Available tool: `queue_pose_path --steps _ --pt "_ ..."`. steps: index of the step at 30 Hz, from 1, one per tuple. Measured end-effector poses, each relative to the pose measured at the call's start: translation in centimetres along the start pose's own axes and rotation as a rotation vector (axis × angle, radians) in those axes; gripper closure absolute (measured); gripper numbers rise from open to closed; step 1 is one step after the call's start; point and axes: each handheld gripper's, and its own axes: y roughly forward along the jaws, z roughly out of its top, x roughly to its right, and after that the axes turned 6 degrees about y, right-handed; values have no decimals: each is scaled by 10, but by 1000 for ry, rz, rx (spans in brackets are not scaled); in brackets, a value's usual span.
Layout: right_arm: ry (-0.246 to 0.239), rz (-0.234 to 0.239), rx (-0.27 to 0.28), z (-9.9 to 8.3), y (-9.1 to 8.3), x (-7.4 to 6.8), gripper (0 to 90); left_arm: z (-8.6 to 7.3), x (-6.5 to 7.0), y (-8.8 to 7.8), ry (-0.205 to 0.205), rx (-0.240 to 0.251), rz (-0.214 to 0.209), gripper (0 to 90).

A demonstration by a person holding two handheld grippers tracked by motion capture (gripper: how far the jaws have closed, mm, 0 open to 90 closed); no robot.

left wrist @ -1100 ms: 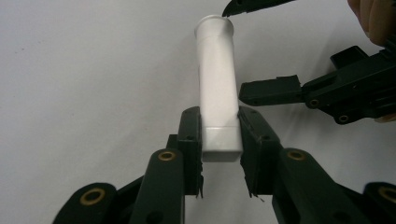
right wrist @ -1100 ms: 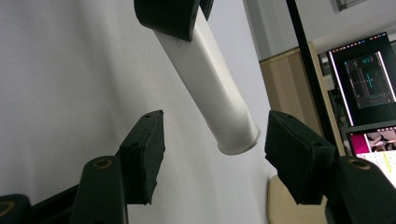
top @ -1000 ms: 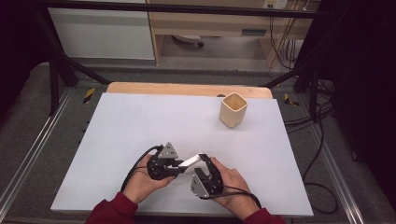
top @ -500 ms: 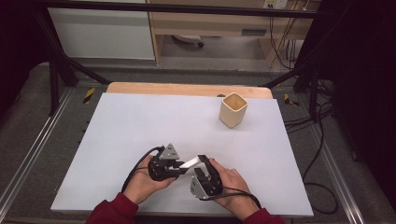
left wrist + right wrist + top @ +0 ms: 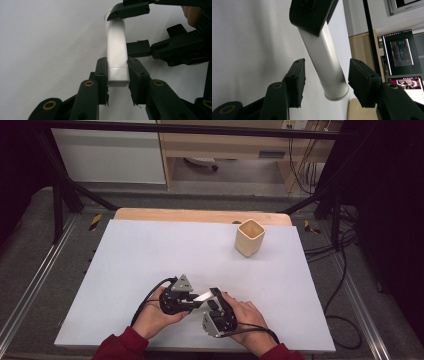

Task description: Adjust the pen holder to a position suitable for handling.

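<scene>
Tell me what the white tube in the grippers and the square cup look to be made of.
White tube: probably plastic; smooth, even satin surface with a moulded collar at one end. Square cup: maybe wood or bamboo; pale tan, matte, though too small for any grain to show.

right gripper [image 5: 324, 75] jaws closing – white tube [image 5: 325, 62] between

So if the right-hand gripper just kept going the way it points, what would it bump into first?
Most likely the white tube, already between the right gripper's jaws, which have just been closing without yet touching it. The left gripper holds its other end.
</scene>
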Motion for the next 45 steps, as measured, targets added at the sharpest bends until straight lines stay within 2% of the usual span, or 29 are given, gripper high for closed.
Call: queue_pose_path --steps 17,27,45 --pt "-55 -6 1 1 0 -4 525 0 -1 0 -7 1 -15 711" --pt "-53 -3 3 2 0 -4 582 -1 -1 1 -12 1 -34 710" --pt "-91 8 8 2 0 -5 650 -1 -2 0 -28 19 -49 711"
